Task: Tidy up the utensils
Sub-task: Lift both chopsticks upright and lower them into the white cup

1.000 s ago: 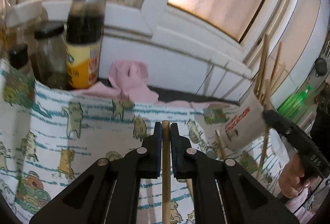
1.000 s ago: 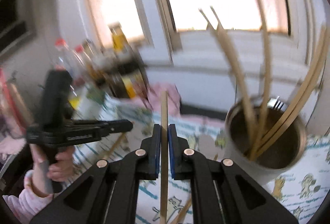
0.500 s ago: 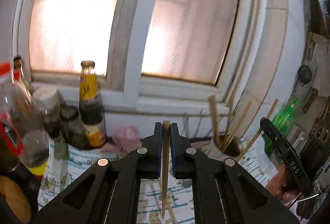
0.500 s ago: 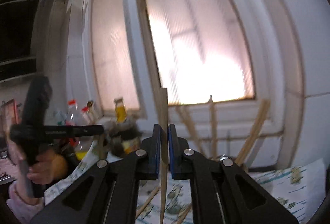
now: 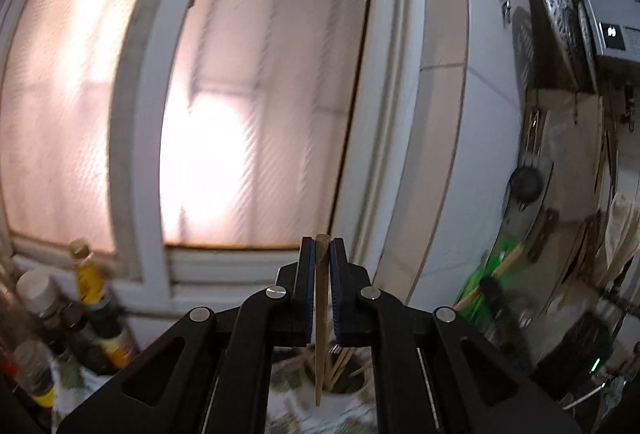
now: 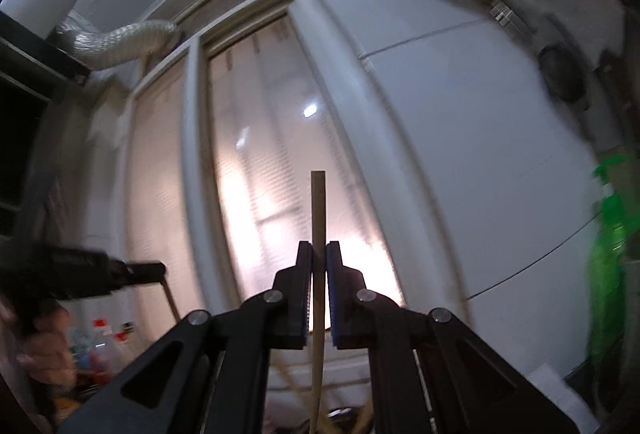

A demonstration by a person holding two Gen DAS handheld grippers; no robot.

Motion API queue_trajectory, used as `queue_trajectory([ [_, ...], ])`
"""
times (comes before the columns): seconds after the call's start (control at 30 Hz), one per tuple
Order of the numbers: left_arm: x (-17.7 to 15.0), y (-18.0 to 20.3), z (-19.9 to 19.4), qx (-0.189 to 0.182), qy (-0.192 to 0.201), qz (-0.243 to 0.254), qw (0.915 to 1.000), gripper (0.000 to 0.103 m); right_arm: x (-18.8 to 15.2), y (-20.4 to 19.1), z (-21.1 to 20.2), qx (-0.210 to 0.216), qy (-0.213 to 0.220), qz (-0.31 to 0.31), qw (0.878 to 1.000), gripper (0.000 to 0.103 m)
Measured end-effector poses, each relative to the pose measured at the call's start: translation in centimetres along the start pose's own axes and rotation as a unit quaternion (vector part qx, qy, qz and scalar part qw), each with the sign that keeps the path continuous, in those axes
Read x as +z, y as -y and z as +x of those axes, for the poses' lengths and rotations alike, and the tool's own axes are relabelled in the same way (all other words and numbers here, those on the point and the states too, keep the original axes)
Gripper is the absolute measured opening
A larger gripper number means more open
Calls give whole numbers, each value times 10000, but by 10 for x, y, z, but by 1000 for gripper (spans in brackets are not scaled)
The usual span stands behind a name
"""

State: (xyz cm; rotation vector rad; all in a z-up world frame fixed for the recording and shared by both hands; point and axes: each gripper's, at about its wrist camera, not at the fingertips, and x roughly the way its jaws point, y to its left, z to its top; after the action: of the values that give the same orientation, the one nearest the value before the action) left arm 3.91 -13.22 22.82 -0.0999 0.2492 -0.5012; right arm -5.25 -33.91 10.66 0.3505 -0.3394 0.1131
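Both tongs are showing matte black frames: left tongs [image 5: 322,254], right tongs [image 6: 319,254], blue ribbed pads [image 5: 307,290] gleaming, silver round screws [image 5: 277,291] catching light.

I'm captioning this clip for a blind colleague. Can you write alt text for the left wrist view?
The left gripper is shut on a wooden chopstick, held above a cup of chopsticks. Behind are a frosted window, with condiment bottles at lower left.

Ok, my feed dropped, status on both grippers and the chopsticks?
Left gripper shut on chopstick. Right gripper shut on second chopstick. Holder cup below left chopstick, nothing blocking.
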Motion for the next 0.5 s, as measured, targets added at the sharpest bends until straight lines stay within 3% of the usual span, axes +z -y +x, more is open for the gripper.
queue_trajectory([
  [0.17,12,12,21,61,287,33,9996,6,-10,4,4,-539,99,-406,9977,6],
  [0.37,-17,1,63,346,-69,-20,9994,6,-34,21,35,-744,-720,-427,9937,6],
  [0.5,-38,-14,85,397,-306,-142,9986,6,-47,26,55,-545,-1333,-399,9888,6],
])
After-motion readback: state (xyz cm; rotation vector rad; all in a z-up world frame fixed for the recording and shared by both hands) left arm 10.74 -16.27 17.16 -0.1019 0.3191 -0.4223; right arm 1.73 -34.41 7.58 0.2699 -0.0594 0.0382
